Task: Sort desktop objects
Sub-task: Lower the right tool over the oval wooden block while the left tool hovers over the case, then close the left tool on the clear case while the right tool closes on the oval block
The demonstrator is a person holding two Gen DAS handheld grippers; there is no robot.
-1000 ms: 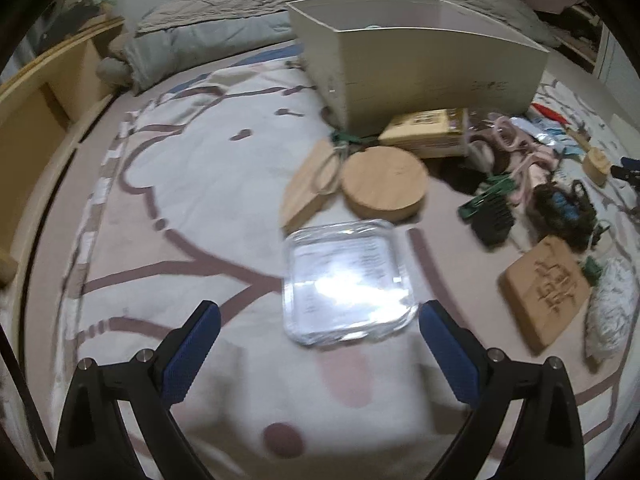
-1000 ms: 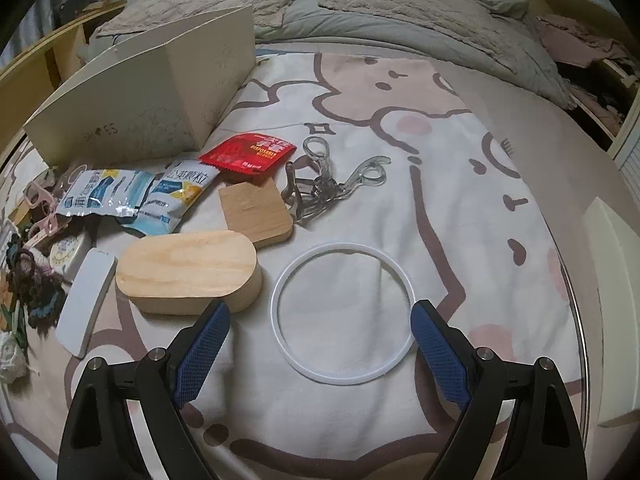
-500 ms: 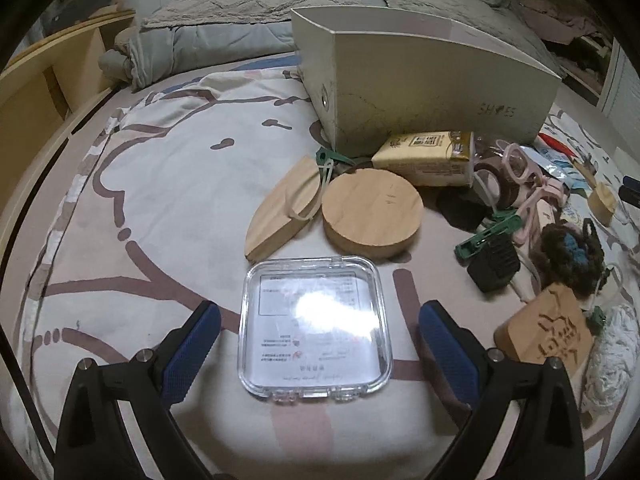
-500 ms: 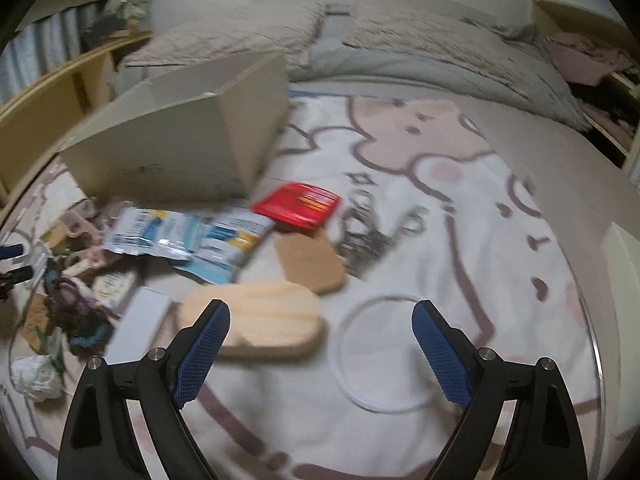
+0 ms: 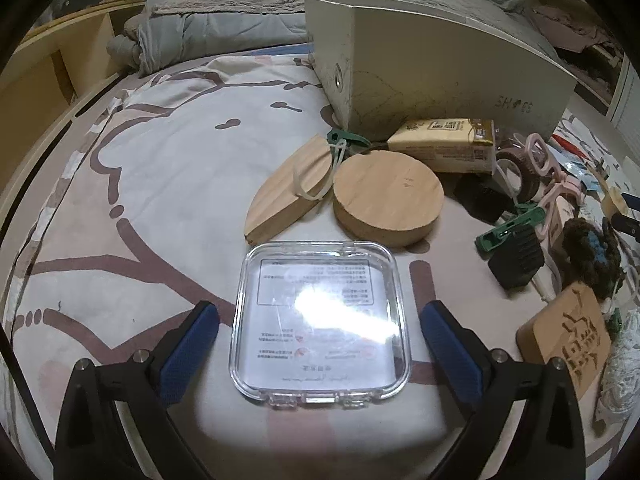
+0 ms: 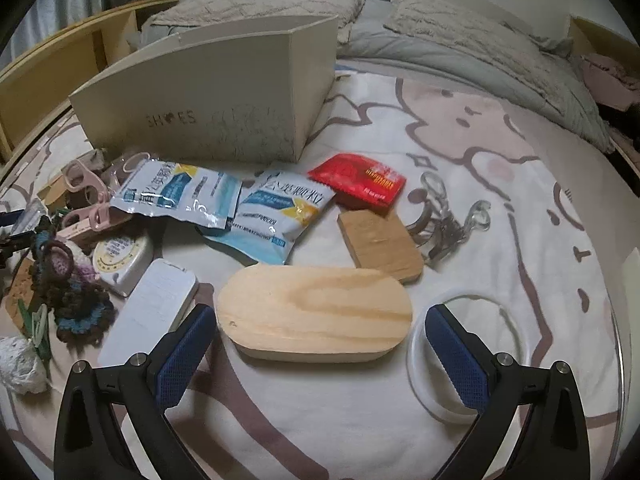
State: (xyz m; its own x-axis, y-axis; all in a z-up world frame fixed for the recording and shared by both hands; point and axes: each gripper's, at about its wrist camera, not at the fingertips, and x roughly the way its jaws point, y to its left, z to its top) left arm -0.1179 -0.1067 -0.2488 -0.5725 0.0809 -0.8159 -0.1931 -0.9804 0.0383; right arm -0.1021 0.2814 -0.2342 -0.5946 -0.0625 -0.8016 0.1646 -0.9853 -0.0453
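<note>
Left gripper (image 5: 320, 340) spread wide, blue pads either side of a clear plastic case (image 5: 320, 326) lying flat on the patterned bedsheet (image 5: 160, 184); pads apart from the case edges, nothing gripped. Just beyond the case: round wooden block (image 5: 389, 197) and leaf-shaped wooden piece (image 5: 290, 196), side by side. Behind them, tissue pack (image 5: 444, 146) resting against the cream box (image 5: 440, 80). To the right, green clip (image 5: 508, 228), black block (image 5: 516, 256) and carved wooden tile (image 5: 566, 338) in a loose cluster.

Right gripper (image 6: 320, 344) likewise wide open, holding nothing. Oval wooden block (image 6: 316, 314) lying between the pads, no contact visible. White ring (image 6: 466, 354) flat on the sheet under the right-hand pad. Farther off: small wooden board (image 6: 380, 244), red sachet (image 6: 358, 180), two blue-and-white packets (image 6: 280, 212), metal clips (image 6: 444, 216). White case (image 6: 152, 312) and tape measure (image 6: 122, 258) near the left pad. Cream box standing at rear, open at top, contents not visible.
</note>
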